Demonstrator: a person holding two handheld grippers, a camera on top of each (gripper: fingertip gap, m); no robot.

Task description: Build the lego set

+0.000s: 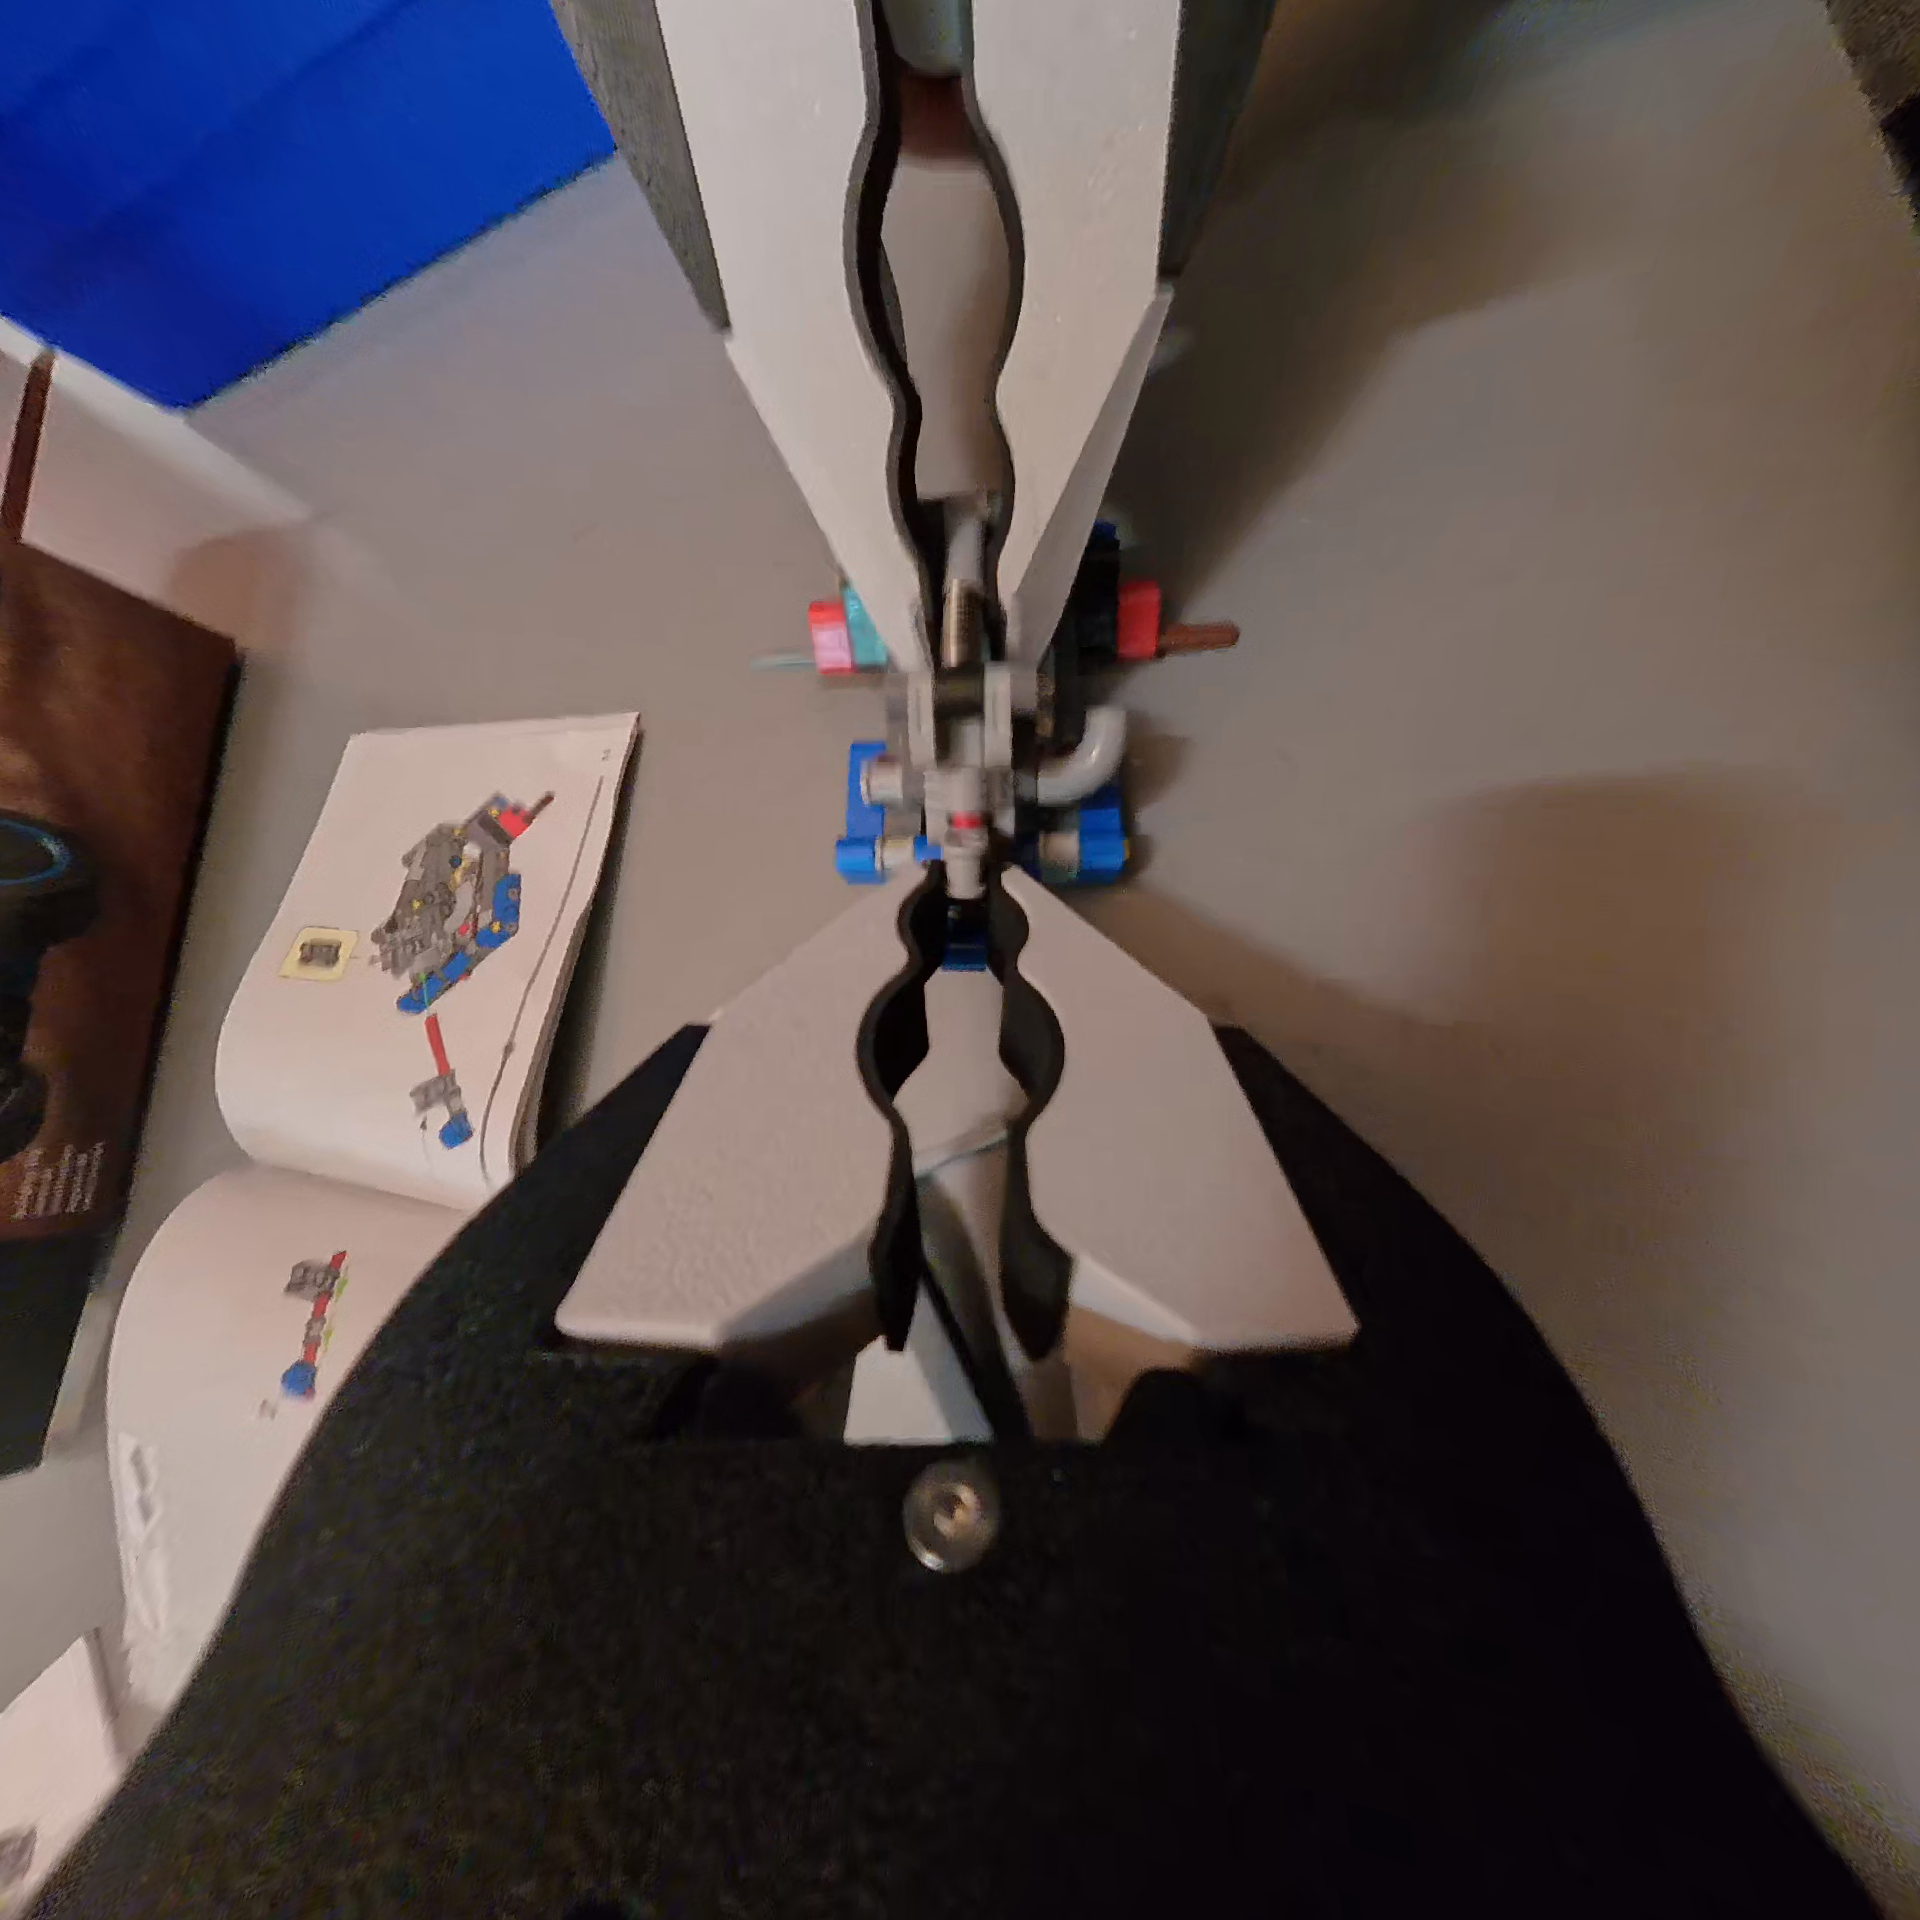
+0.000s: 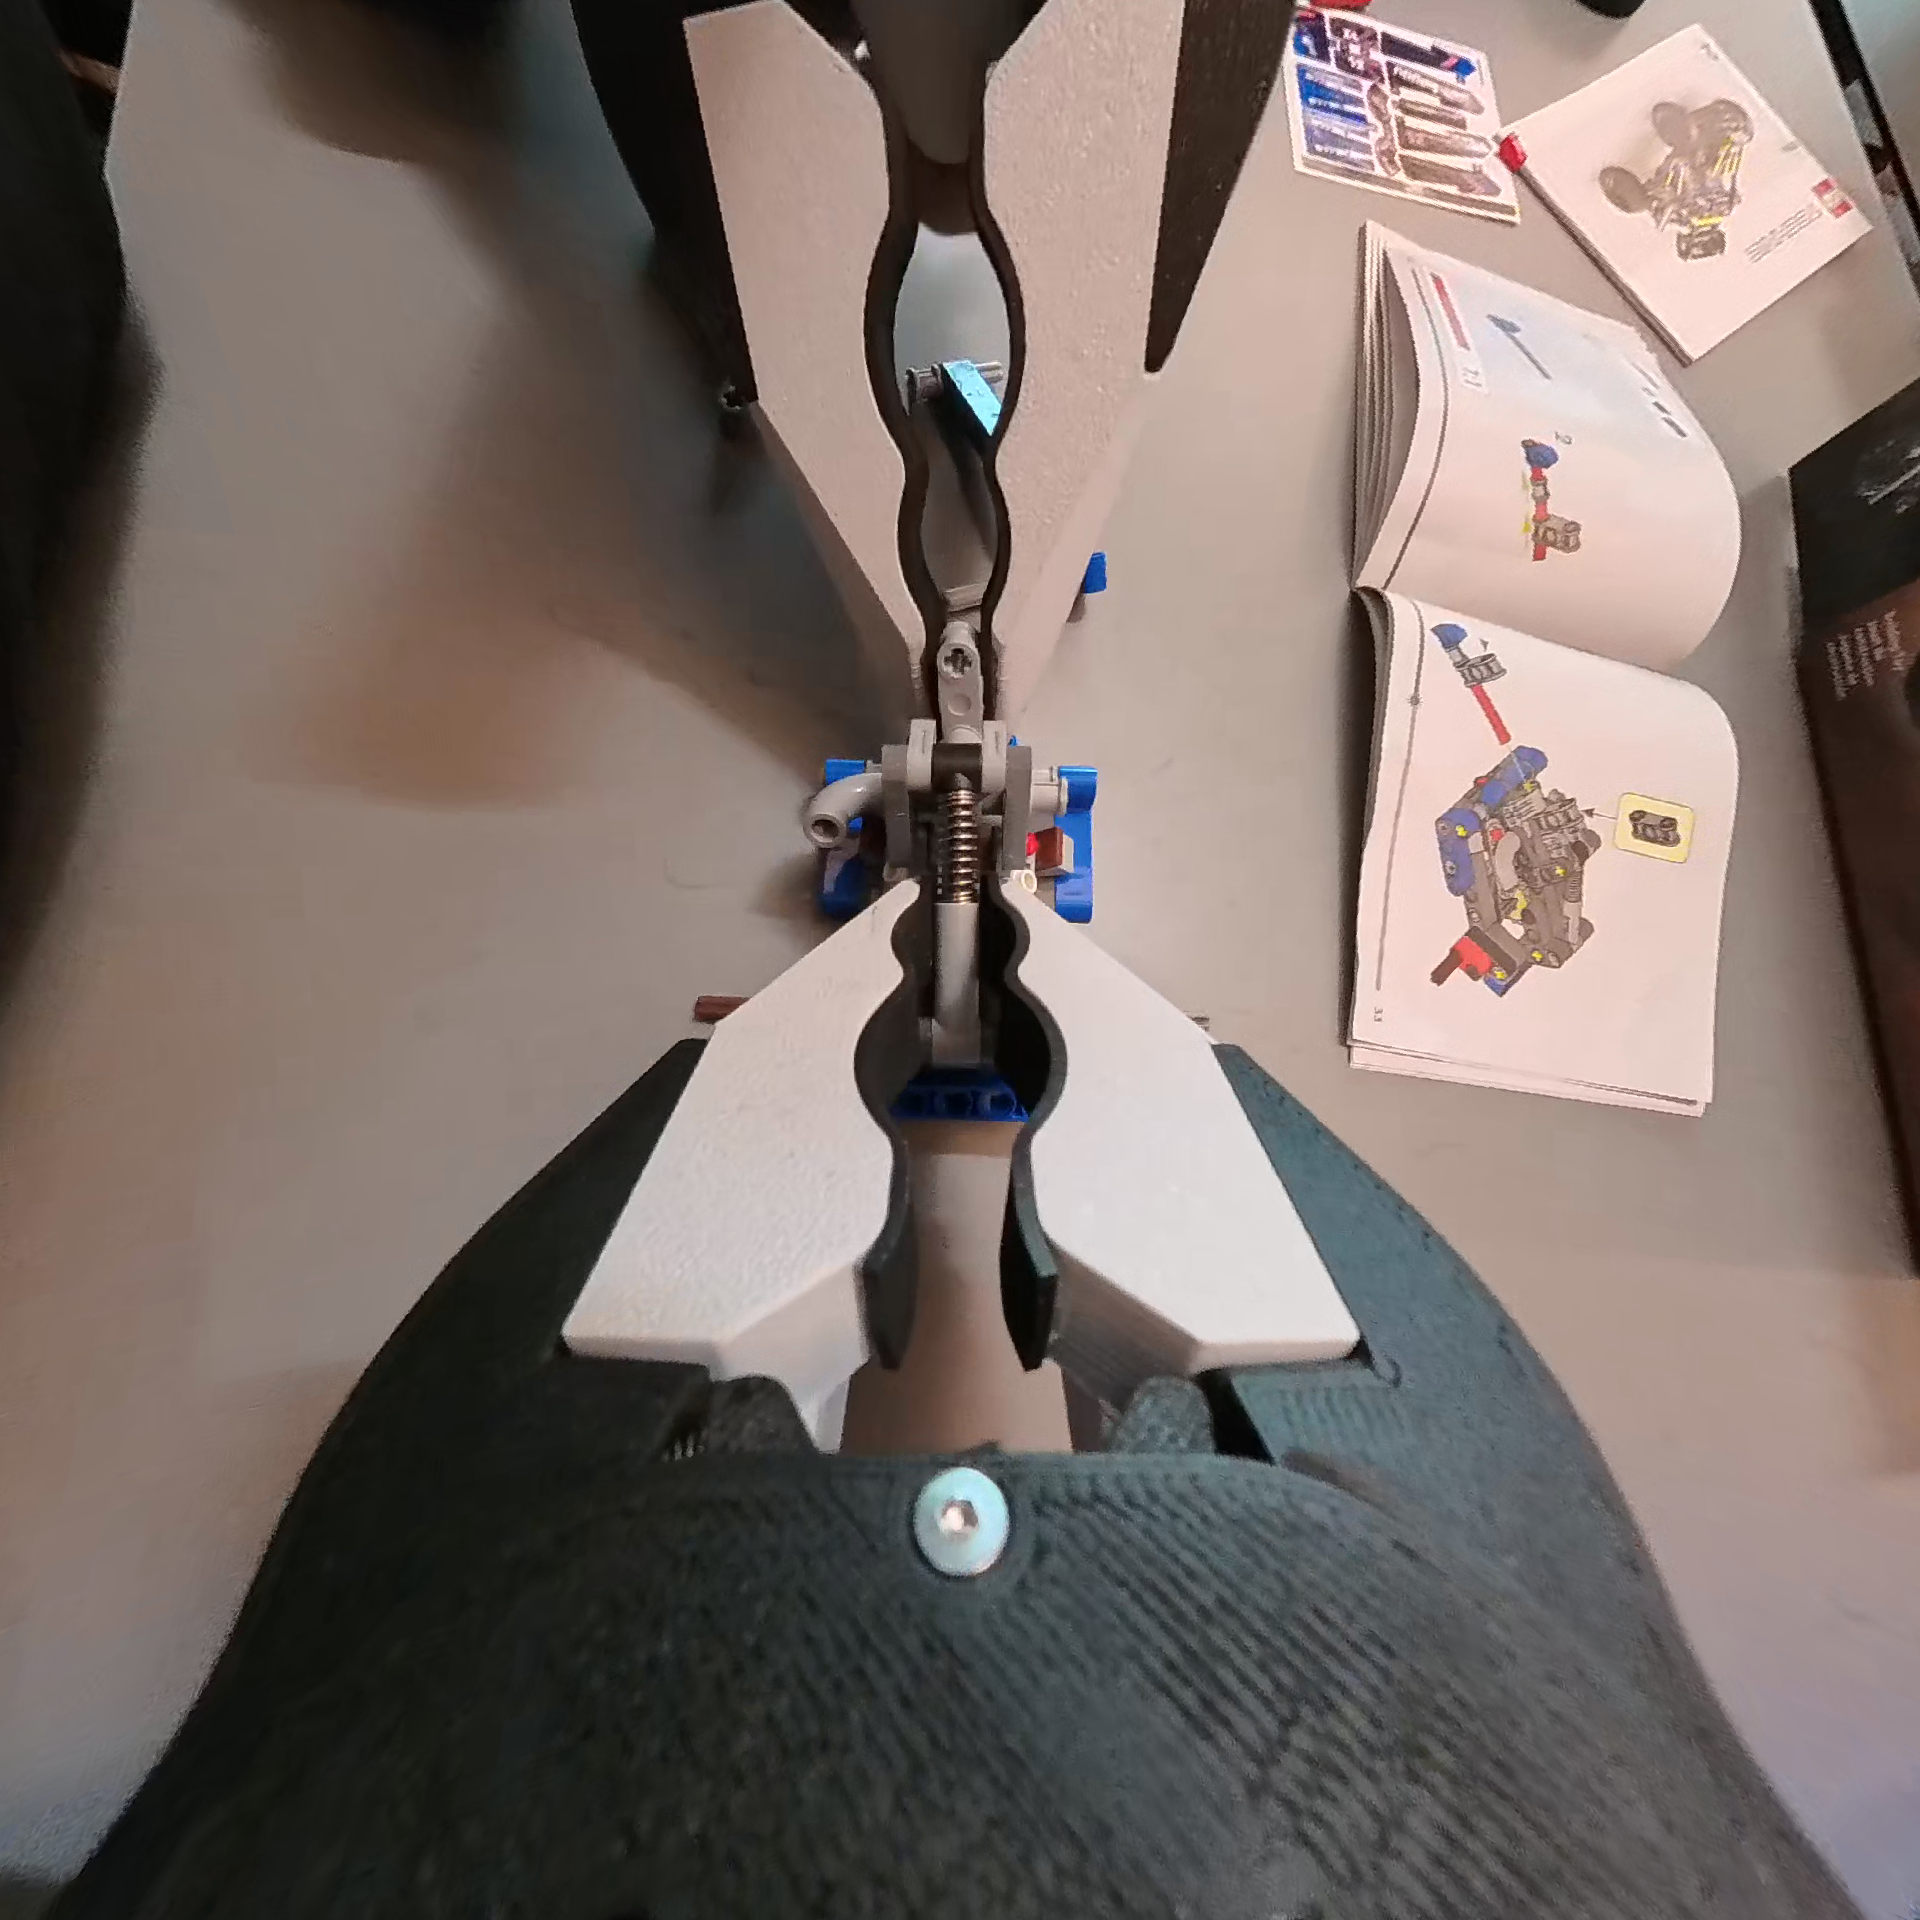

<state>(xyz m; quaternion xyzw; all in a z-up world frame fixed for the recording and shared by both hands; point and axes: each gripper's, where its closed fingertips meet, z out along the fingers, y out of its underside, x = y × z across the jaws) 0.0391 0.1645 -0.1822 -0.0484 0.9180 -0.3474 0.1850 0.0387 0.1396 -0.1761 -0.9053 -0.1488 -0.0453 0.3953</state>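
Note:
A small grey and blue lego model [image 1: 961, 774] with a metal spring in its middle is held between my two grippers above the grey table [image 1: 1455, 520]. My left gripper [image 1: 961, 899] is shut on the model's near end, with a blue piece [image 1: 964, 948] showing between its fingers. My right gripper [image 2: 961, 899] is shut on the grey shaft below the spring [image 2: 958, 831], on the opposite side. In each wrist view the other gripper reaches in from the top, tip to tip: the right one [image 1: 961, 649] and the left one [image 2: 961, 649]. The model [image 2: 961, 790] has a grey curved tube and blue side beams.
An open instruction booklet [image 1: 416, 956] lies on the table and also shows in the right wrist view [image 2: 1538, 831]. A sticker sheet [image 2: 1392, 114] and a second booklet [image 2: 1704, 187] lie beyond it. There is a dark box [image 1: 94, 883] and a blue box [image 1: 260, 156]. Less than 4 cm separates the two grippers' tips.

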